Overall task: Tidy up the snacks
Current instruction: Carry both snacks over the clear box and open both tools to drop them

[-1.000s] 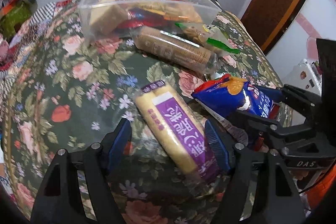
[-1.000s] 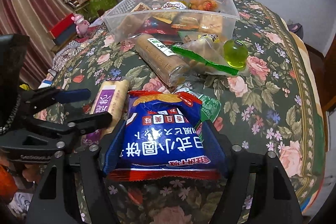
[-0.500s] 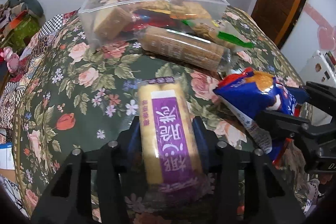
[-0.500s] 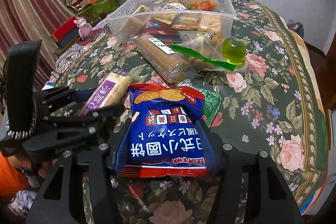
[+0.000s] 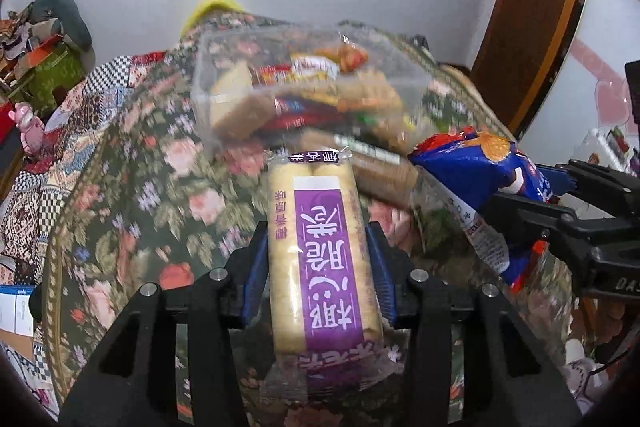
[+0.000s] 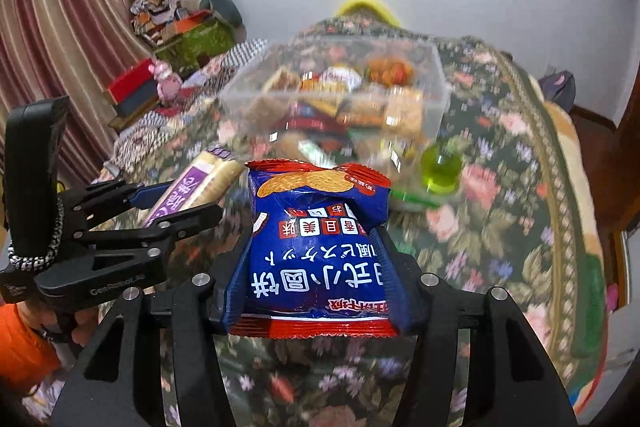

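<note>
Left wrist view: the left gripper (image 5: 318, 279) is pinching the purple-labelled wafer pack (image 5: 322, 259) lengthwise between its blue pads (image 5: 256, 275), jaws closed in on the pack's sides, holding it above the floral-covered bench (image 5: 132, 195). Ahead, the clear plastic container (image 5: 304, 83) is sitting on the cloth, blurred, with mixed snacks inside. Just in front of it a brown biscuit roll (image 5: 376, 171) is lying on the cloth. Off to the right, the right gripper (image 5: 532, 195) is carrying the blue cracker bag (image 5: 484, 179).

Right wrist view: the right gripper (image 6: 316, 275) is squeezing the blue cracker bag (image 6: 320, 251) from both sides, pads denting the bag, which is raised clear of the cloth. To the left, the left gripper (image 6: 168, 203) is gripping the wafer pack (image 6: 192, 187). This view is also showing a green jelly cup (image 6: 440, 171) beside the container (image 6: 336, 91), plus striped curtains (image 6: 52, 27) and a pink toy (image 6: 166, 83) beyond the bench.
</note>
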Tool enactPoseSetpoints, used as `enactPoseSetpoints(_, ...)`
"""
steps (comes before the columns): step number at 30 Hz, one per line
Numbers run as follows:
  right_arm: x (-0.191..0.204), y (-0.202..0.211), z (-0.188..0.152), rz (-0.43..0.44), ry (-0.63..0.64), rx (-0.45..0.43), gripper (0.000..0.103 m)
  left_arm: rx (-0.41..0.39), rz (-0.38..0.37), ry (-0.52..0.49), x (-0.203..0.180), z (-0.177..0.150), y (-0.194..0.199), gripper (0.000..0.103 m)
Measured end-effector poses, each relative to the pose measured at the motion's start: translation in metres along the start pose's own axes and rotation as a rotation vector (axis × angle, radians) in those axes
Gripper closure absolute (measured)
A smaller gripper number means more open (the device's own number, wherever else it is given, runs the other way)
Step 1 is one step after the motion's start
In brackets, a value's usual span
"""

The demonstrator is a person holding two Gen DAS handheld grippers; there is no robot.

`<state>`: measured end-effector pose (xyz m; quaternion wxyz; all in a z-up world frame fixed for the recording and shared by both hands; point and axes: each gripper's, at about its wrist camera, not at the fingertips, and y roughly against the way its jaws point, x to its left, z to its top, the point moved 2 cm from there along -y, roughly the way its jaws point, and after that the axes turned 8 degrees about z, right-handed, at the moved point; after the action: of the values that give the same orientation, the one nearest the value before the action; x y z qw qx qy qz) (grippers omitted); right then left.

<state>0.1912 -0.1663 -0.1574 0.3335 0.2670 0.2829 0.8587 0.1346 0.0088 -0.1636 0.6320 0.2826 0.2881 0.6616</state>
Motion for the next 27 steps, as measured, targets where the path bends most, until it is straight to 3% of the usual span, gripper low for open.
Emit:
enactPoseSetpoints(13,-0.018,-0.004,0.071,-0.055,0.018,-0.114,0.050,-0.114,-0.006,0.034,0.019,0.075,0.005,0.057)
enactPoseSetpoints(27,-0.050,-0.046,0.124,-0.102,0.005,-0.134,0.050,-0.087,0.016,0.066,0.032,0.130,-0.056,0.057)
